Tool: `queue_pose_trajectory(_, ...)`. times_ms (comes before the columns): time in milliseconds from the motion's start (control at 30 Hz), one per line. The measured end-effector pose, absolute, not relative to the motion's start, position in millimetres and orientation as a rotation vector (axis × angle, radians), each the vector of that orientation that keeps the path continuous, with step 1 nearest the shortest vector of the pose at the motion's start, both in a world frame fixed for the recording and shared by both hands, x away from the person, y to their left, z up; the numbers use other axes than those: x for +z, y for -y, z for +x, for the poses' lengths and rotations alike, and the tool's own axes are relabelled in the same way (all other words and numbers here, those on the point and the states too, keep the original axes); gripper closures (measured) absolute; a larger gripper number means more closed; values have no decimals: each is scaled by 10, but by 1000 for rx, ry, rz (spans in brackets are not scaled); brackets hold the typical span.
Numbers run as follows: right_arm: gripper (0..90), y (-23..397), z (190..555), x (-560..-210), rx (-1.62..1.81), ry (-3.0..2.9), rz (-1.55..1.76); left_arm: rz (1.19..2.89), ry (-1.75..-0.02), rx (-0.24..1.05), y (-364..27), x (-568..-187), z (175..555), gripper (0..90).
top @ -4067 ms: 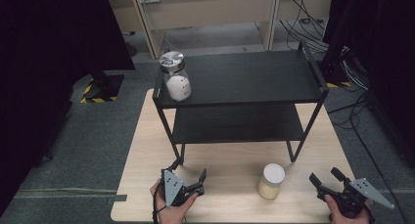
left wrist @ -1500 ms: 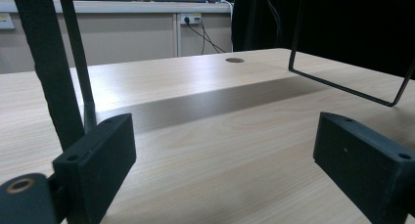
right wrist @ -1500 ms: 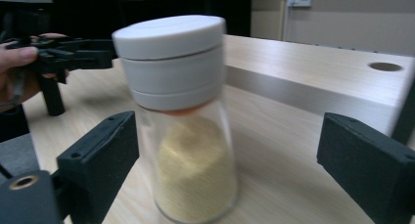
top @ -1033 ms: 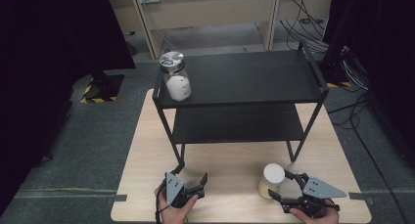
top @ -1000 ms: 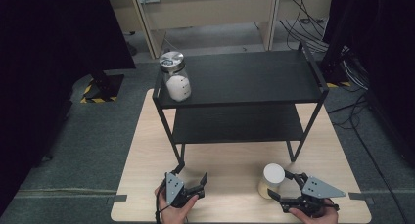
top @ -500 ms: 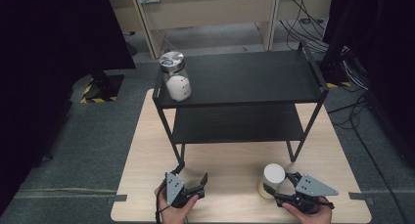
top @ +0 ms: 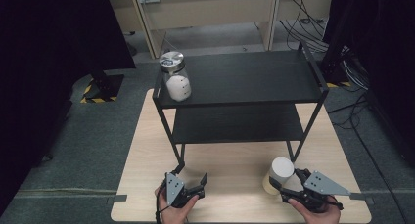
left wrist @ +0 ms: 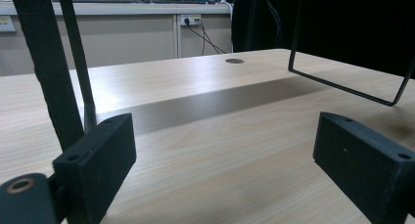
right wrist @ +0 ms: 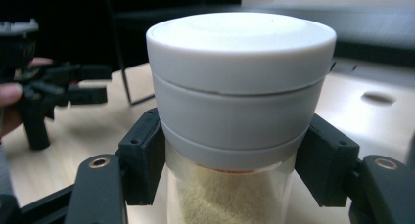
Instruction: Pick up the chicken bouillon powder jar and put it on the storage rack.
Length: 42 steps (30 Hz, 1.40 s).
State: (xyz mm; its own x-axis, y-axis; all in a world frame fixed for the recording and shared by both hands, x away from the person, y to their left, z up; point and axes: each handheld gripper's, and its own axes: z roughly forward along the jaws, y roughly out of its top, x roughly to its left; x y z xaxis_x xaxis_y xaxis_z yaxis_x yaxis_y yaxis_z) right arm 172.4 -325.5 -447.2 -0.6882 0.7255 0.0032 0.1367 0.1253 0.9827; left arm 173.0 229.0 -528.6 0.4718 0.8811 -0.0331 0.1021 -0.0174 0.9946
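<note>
A clear jar (top: 279,176) with a white lid and pale powder inside stands on the wooden table (top: 230,160) at the front right. My right gripper (top: 286,179) is shut on it; in the right gripper view both black pads press the jar (right wrist: 240,87) just under the lid, with the gripper (right wrist: 230,155) level with the table. My left gripper (top: 192,174) rests low at the front left, open, with nothing but bare tabletop between the jaws of the gripper (left wrist: 222,150).
A black two-tier metal shelf (top: 244,77) stands across the far half of the table. On its top left corner sits a second jar (top: 175,79) with a silver lid and white contents. A shelf leg (left wrist: 46,67) rises close to the left gripper.
My right gripper moved in from the far right to the white-lidded jar and its jaws came in around it. The left gripper stayed put.
</note>
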Motion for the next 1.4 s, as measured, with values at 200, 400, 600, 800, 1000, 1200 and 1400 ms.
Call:
queue_pose_trajectory(200,350,3249,1663,-4301,1620,-1810,834,1468,-913,782,-2289,-5290,1728,83)
queue_pose_trajectory(400,350,3233,1638,-4182,1622,-1760,831,1464,-916,780,-2288,-5291,1728,83)
queue_pose_trajectory(600,351,3192,1638,-4111,1614,-1749,830,1461,-917,779,-2290,-5294,1726,84)
queue_pose_trajectory(800,351,3148,1643,-4048,1607,-1733,835,1459,-920,778,-2291,-5295,1726,84)
queue_pose_trajectory(1000,352,3136,1648,-4003,1606,-1726,838,1459,-920,782,-2287,-5296,1722,84)
queue_pose_trajectory(1200,353,3126,1655,-3931,1604,-1709,848,1455,-921,780,-2289,-5299,1722,84)
queue_pose_trajectory(1400,353,3110,1677,-3800,1611,-1682,835,1464,-915,785,-2284,-5293,1723,84)
